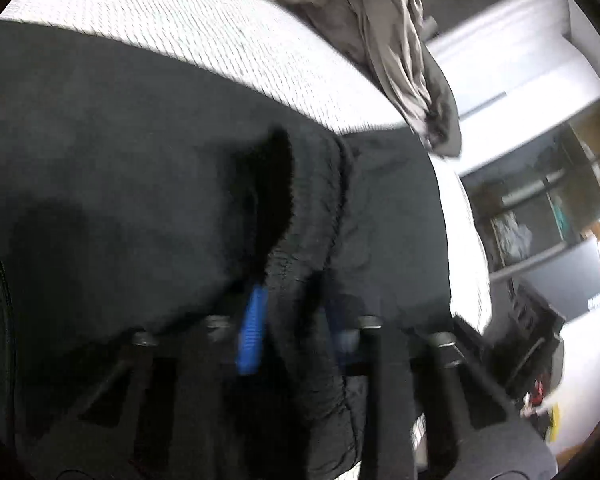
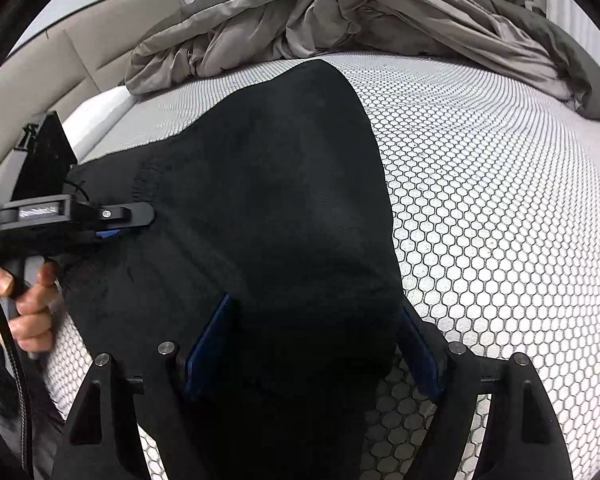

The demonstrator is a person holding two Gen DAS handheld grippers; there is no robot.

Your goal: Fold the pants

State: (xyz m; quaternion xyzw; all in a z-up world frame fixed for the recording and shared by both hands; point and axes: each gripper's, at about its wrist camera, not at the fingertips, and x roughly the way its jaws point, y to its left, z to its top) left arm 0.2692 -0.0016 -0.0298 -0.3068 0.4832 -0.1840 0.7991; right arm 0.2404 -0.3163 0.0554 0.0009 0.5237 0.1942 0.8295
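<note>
A: Pants [image 2: 268, 208], one pair, black; lying flat on the honeycomb-patterned mattress [image 2: 480, 208], near its front edge. Nearest item?

B: Right gripper [image 2: 312, 344], fingers [image 2: 208, 340] spread wide, one either side of a bunched end of the cloth; pads not pressing, nothing clamped.

A: Next out?

B: Left gripper [image 1: 296, 320], toward the mattress's left edge. Its fingers [image 1: 252, 328] are drawn together on a ribbed, gathered band of the pants, most likely the waistband; a fold stands pinched between the blue pads.

A: Handling?

B: Soft, limp, light, likely fleecy; will sag and drag, not slip. Best taken at the ribbed band and the opposite end's edge, where the thicker seams give purchase.

A: Farthest?

B: Grey duvet [image 2: 340, 20], crumpled along the far edge, clear of the pants.
</note>
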